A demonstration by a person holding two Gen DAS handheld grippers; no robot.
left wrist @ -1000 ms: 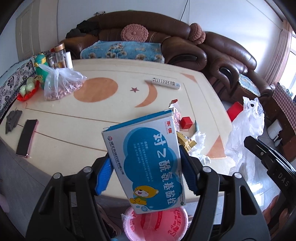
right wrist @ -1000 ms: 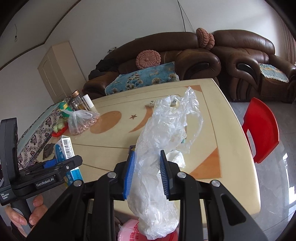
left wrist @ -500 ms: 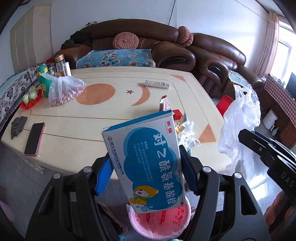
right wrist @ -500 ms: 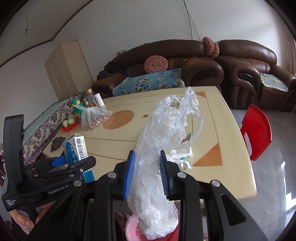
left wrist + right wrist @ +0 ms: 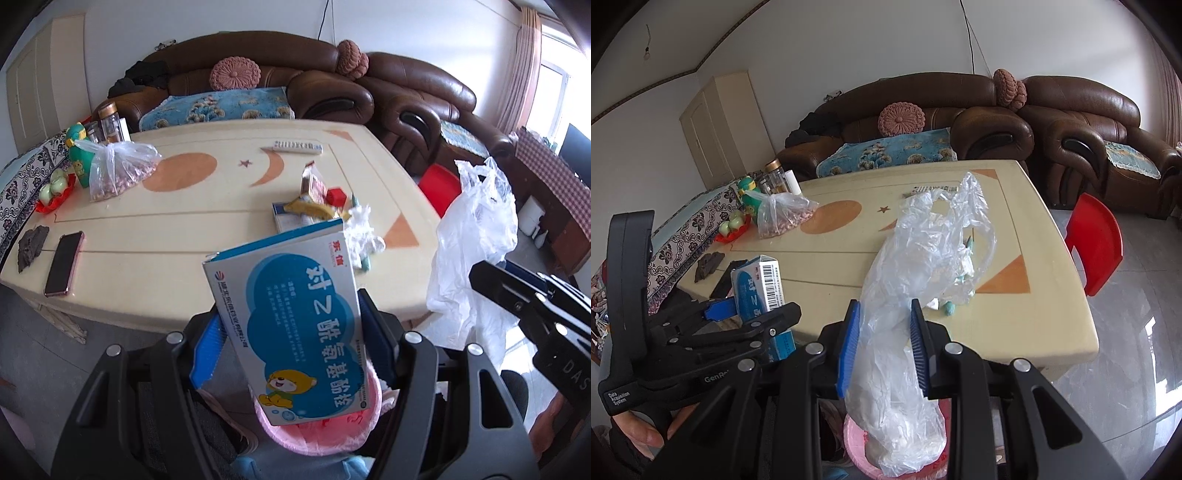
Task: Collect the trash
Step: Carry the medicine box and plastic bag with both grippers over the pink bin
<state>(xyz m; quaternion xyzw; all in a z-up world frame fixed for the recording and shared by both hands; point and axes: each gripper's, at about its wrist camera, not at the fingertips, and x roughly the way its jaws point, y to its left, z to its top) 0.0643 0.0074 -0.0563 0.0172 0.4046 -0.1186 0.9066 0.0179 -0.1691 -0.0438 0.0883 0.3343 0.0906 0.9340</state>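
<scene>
blue box (image 5: 295, 332) — one; plastic bag (image 5: 916, 280) — one

Brown leather sofas (image 5: 960, 122) (2 of them) line white walls (image 5: 849, 44); glossy grey floor (image 5: 1137, 332) reflects daylight.

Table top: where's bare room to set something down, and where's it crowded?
Bare: the wide middle strip between the phone and the trash pile, and the far stretch beyond the remote. Crowded: the left edge around the bag of nuts and jars, and that pile near the right edge.
</scene>
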